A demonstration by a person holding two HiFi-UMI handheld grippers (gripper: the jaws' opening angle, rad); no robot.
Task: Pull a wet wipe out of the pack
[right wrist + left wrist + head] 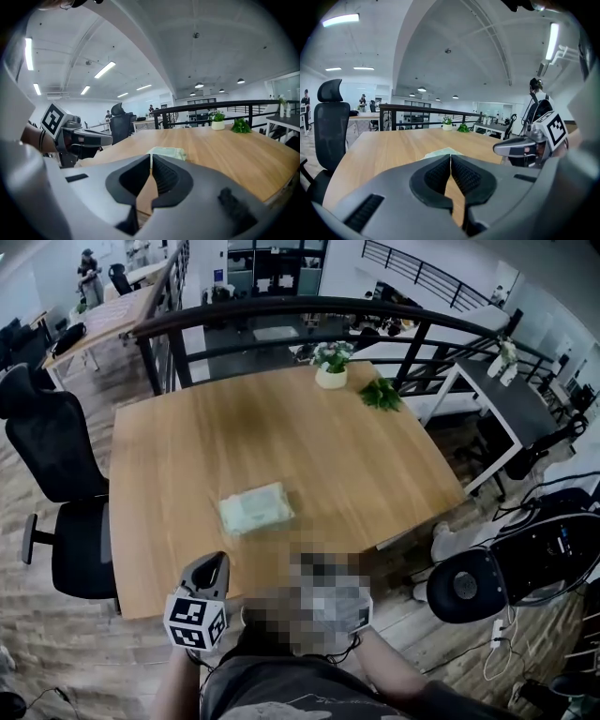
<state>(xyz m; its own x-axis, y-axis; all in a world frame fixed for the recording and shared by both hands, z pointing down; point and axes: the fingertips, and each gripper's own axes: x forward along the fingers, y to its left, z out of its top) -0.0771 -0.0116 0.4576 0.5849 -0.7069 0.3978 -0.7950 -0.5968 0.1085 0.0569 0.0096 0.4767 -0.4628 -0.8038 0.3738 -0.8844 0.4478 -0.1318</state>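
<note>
Office table (281, 446) holding wipe pack (255, 508) ahead of left gripper (450, 161) and right gripper (151, 161), jaws pressing together empty, gripper views alone showing ceiling lamps (104, 69).

Pale green wet-wipe pack (255, 508), flat, slightly askew, on the wooden table (366, 465), near its front edge

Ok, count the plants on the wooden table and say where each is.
2. A white-potted flowering plant stands at the table's far edge; a green leafy sprig sits right of it, near the far right corner. None seems hidden.
</note>
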